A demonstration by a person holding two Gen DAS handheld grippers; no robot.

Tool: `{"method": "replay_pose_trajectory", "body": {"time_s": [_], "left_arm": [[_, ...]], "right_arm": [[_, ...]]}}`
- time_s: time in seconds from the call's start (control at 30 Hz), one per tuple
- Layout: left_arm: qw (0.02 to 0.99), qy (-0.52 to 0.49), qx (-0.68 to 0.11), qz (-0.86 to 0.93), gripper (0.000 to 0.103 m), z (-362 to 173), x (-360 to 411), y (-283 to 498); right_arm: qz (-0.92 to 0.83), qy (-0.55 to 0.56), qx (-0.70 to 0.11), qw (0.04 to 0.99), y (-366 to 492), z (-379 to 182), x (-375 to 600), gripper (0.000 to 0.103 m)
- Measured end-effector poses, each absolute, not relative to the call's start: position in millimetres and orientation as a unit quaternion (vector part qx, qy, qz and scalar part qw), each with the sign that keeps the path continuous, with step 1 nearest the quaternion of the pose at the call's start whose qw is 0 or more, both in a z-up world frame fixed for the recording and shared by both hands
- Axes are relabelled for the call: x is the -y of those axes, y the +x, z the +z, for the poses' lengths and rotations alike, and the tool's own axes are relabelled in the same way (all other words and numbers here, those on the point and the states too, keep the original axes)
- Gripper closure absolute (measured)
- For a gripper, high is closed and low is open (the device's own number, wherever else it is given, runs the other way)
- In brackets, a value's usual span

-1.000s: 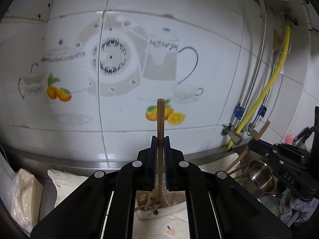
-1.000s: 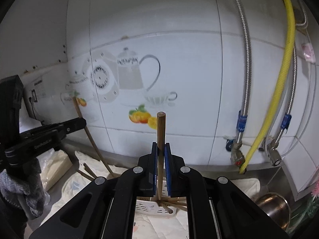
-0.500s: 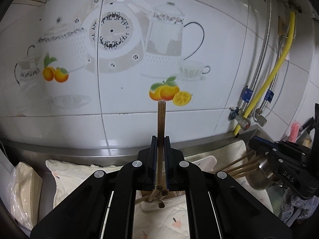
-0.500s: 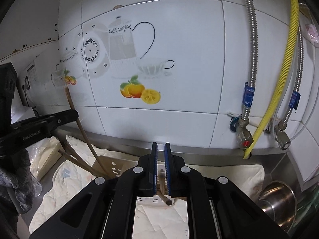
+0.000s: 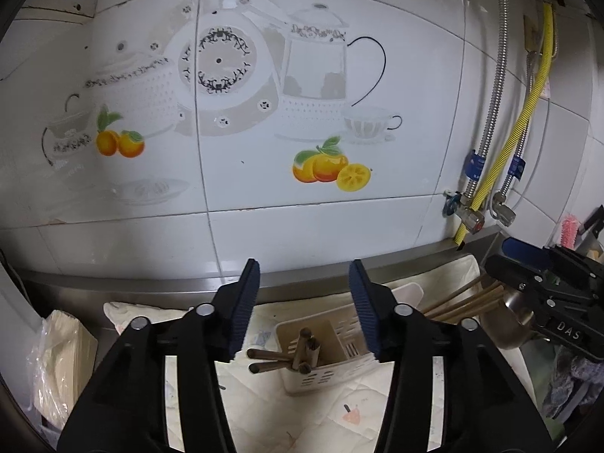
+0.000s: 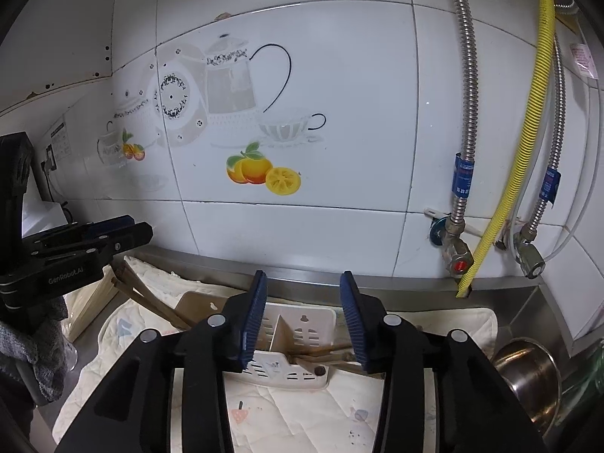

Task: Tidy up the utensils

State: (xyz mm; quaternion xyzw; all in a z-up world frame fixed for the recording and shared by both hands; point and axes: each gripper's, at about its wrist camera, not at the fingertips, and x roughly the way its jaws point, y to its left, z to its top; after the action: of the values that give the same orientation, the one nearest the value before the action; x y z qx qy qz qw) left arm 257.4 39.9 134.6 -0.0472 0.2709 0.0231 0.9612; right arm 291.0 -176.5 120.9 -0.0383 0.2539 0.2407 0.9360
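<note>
Even, cool light; faint glare streaks on the glossy white wall tiles [image 5: 321, 226] (top edge), fisheye-bent, corners black, sharp focus.

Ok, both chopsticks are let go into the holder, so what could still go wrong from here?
1. The chopsticks lie slanted in the white utensil holder, ends poking past its rim; they may tip or slide out.
2. The left tool and right tool, jaws just opened with nothing between them, hover right above the holder. Pulling back carelessly could snag a chopstick or nudge the light holder on the quilted cloth.
</note>
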Motion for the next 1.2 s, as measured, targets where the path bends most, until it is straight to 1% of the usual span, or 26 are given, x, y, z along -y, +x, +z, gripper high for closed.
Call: {"method": "replay_pose_trajectory", "body": {"time_s": [0.1,0.17,0.3,0.37,0.4,0.43,0.67,0.8,0.83,1.07,1.2], "left_arm": [[0.962,-0.047,-0.269,0.026,0.046,135.8,-40.8,251.4],[0.962,-0.047,-0.267,0.028,0.038,136.7,-41.0,245.7],[0.963,-0.049,-0.262,0.027,0.033,137.6,-40.8,233.4],[0.964,-0.048,-0.259,0.030,0.026,138.2,-40.9,225.0],[0.965,-0.048,-0.257,0.031,0.025,138.0,-40.8,221.6],[0.965,-0.047,-0.256,0.031,0.024,137.5,-40.8,217.5],[0.967,-0.043,-0.250,0.041,0.013,131.5,-39.8,187.7],[0.969,-0.039,-0.240,0.042,0.009,129.6,-38.2,167.5],[0.970,-0.037,-0.238,0.043,0.006,129.2,-37.7,163.4],[0.969,-0.044,-0.240,0.043,0.005,116.5,-40.5,136.5],[0.967,-0.047,-0.244,0.047,0.005,105.2,-42.7,123.3]], "right_arm": [[0.239,-0.039,-0.248,0.938,285.5,123.1,178.2,0.055],[0.238,-0.039,-0.246,0.939,281.8,125.2,179.4,0.050],[0.237,-0.039,-0.238,0.941,271.1,130.0,181.8,0.043],[0.237,-0.039,-0.235,0.942,265.9,131.7,182.9,0.041],[0.236,-0.040,-0.233,0.942,263.1,132.5,183.5,0.036],[0.235,-0.040,-0.231,0.943,260.1,133.1,184.1,0.034],[0.228,-0.039,-0.224,0.947,236.4,132.8,192.6,0.026],[0.225,-0.038,-0.215,0.950,221.4,129.7,195.3,0.020],[0.226,-0.036,-0.215,0.949,218.2,127.8,195.7,0.019],[0.222,-0.030,-0.211,0.952,195.4,112.6,197.8,0.013],[0.216,-0.024,-0.208,0.954,177.7,99.8,200.9,0.011]]}}
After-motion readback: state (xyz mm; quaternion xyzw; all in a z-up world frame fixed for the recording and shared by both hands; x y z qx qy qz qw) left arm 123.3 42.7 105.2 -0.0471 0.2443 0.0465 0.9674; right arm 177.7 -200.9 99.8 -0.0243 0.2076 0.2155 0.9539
